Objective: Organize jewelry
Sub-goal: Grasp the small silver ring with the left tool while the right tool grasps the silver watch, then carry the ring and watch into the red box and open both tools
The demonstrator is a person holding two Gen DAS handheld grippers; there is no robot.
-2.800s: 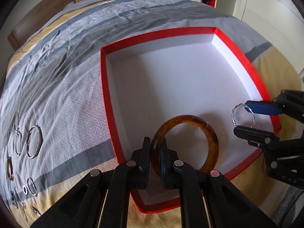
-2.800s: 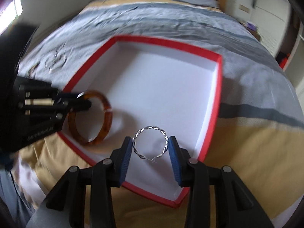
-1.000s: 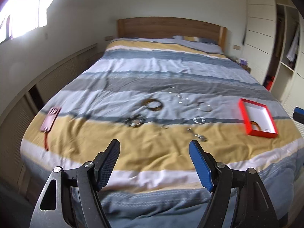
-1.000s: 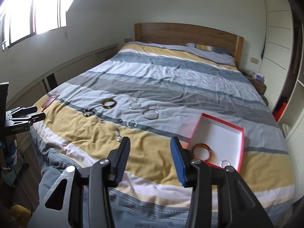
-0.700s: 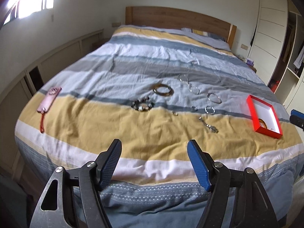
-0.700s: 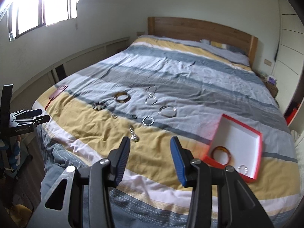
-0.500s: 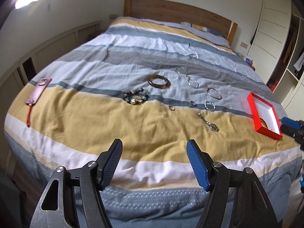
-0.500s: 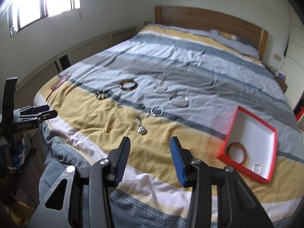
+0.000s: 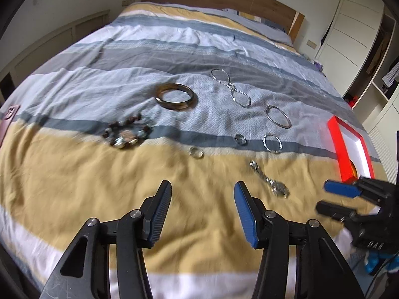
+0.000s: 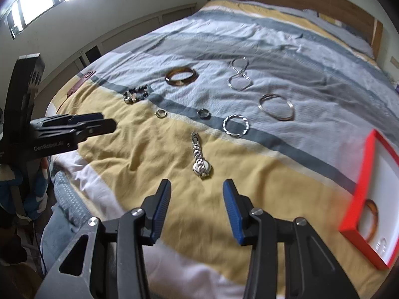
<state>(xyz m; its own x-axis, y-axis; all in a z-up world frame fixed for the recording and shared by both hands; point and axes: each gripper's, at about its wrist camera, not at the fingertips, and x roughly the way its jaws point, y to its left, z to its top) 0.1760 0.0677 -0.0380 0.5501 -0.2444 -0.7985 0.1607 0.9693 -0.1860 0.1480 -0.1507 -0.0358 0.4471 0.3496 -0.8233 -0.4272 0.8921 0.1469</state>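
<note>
Changes, placed against red box:

- Earlier, both grippers over red box: left gripper clamped on amber bangle, right gripper clamped on twisted silver ring. Now both pieces lie loose inside red box, neither held.
- Both grippers now well away from red box, over yellow stripe of bedspread, nearer scattered jewelry, nothing between jaws.
- Left gripper jaws closing; empty.
- Watch now just ahead of right gripper.
</note>
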